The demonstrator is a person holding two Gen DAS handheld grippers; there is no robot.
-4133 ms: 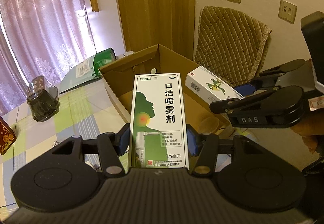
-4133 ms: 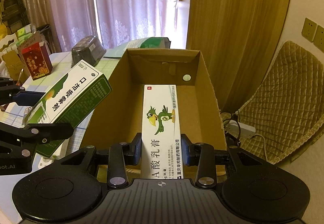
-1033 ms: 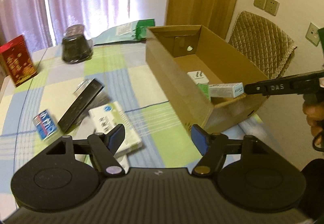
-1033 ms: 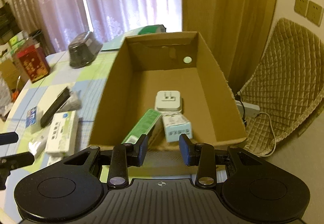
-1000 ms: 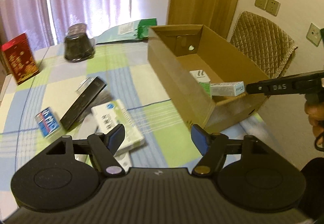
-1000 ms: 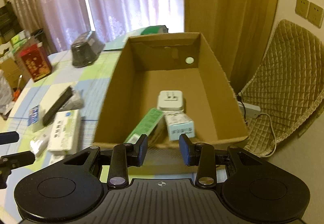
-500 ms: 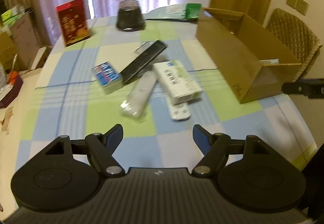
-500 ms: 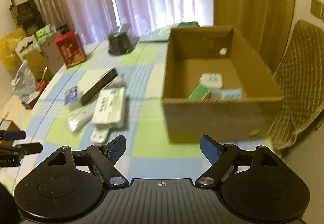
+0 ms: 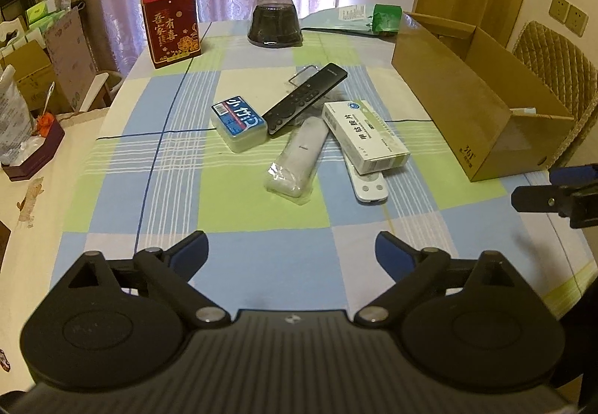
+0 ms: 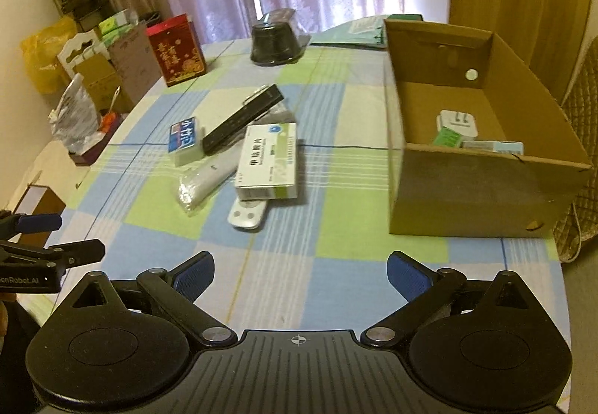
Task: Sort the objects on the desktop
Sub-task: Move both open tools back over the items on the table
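Both grippers empty, jaws spread wide: left gripper, right gripper. Medicine box lies flat mid-table atop white remote, beside cardboard box (some items inside). Likely light, stiff; pinch across long sides.

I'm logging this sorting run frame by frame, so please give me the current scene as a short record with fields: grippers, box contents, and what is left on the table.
left gripper: open, empty, above the checked tablecloth
right gripper: open, empty
cardboard box: at the table's right, open top
in box: white plug adapter, green carton, pale carton
left on table: black remote, blue-labelled box, white-green medicine box lying on a white remote, bagged white remote
table rear: red box, dark container
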